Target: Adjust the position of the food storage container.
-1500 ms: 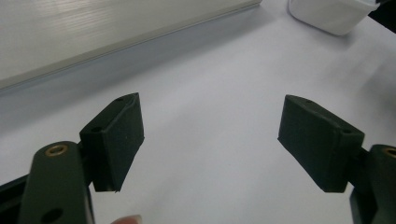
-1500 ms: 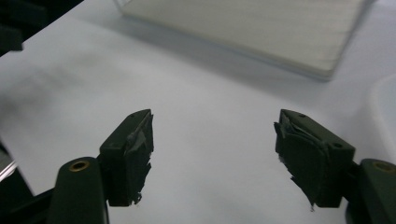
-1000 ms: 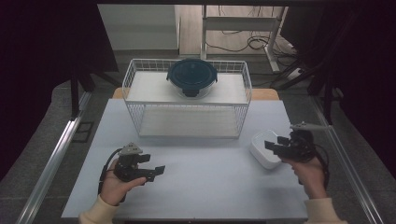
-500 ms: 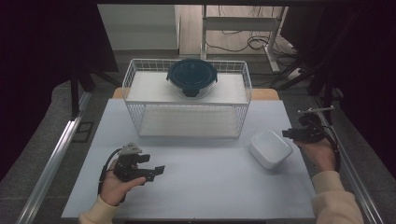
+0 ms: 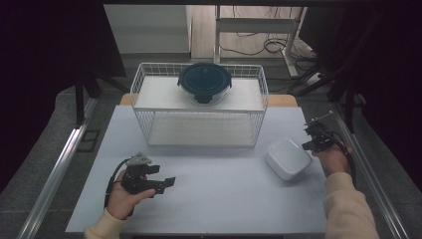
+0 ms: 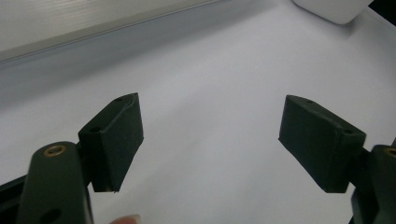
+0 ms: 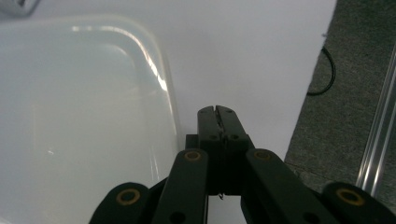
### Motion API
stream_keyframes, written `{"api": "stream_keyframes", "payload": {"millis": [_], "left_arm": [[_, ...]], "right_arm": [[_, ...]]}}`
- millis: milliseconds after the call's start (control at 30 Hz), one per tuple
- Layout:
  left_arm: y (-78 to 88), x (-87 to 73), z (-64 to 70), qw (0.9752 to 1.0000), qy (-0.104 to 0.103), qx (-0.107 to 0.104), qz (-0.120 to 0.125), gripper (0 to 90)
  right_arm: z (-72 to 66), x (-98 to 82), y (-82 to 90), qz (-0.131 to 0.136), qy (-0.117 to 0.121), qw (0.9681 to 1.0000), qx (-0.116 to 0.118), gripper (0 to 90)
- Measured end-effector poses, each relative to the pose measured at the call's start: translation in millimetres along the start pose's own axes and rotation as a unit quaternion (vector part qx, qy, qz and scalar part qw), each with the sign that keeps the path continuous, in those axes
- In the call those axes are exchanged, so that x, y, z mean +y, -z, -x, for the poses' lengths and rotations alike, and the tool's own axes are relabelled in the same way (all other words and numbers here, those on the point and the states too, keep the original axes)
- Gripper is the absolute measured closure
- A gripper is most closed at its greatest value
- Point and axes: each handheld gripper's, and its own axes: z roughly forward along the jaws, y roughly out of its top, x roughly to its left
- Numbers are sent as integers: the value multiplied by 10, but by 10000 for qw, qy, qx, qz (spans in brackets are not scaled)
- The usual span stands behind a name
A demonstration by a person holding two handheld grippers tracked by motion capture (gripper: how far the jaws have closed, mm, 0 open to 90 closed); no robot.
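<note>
one white container [image 5: 288, 158] sits cornerwise beside the right claw [image 5: 312, 141].

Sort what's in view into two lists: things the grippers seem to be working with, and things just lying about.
Likely in play:
- white container, beside the right gripper, jaws shut
- left gripper, jaws open, empty

Lying about:
- wire basket
- dark lidded bowl on the basket
- cables on the floor

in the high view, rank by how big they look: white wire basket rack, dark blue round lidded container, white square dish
1. White wire basket rack
2. Dark blue round lidded container
3. White square dish, which looks close to the container in size; it lies nearer the camera, so this ranking is unsure.
</note>
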Motion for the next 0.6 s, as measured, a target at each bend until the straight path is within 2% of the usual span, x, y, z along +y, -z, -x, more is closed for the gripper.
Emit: {"api": "stream_keyframes", "payload": {"millis": [133, 267, 400, 533, 600], "left_arm": [[-5, -5, -22, 10000, 25, 4, -9, 213], [-10, -4, -7, 10000, 22, -14, -15, 213], [-20, -6, -1, 10000, 9, -26, -33, 213], [-30, -10, 5, 10000, 16, -42, -47, 215], [-32, -11, 10, 10000, -1, -30, -64, 217]], "right_arm": [[-14, -12, -24, -46, 74, 10000, -34, 895], [-47, -38, -15, -50, 253, 9996, 116, 895], [-163, -79, 11, -55, 433, 9987, 271, 895], [-280, -151, 34, 13, 360, 9982, 488, 895], [-352, -175, 46, -1, 325, 9982, 510, 895]]}}
